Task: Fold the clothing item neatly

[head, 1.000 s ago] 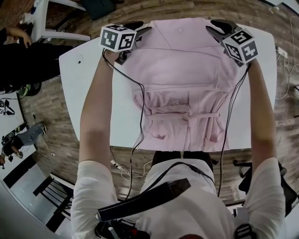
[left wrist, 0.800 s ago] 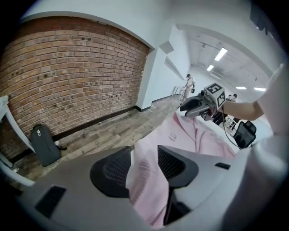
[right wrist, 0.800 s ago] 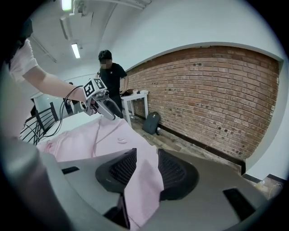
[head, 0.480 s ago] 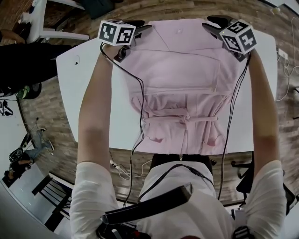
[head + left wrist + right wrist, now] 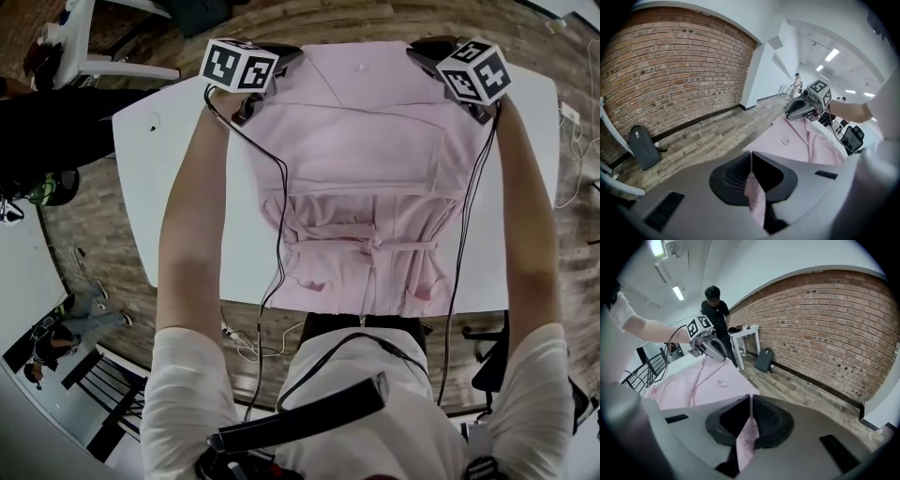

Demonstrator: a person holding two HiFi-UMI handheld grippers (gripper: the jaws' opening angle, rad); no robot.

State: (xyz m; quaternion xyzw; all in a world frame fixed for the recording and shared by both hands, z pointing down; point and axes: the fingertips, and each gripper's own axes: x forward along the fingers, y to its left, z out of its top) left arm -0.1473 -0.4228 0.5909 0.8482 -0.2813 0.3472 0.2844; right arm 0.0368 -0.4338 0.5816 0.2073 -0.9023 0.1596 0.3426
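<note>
At the far edge of the tabletop (image 5: pixel 178 187), left tongs (image 5: pixel 751 159) and right tongs (image 5: pixel 751 401) have just closed on the shoulders of the pink dress (image 5: pixel 366 159); lift both evenly, keep fabric taut, fold toward hem

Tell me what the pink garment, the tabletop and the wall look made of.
The pink garment: thin matte cloth, probably woven; it creases softly.
The tabletop: smooth white board, perhaps laminate or paint; no grain shows.
The wall: exposed red brick with pale mortar lines.
</note>
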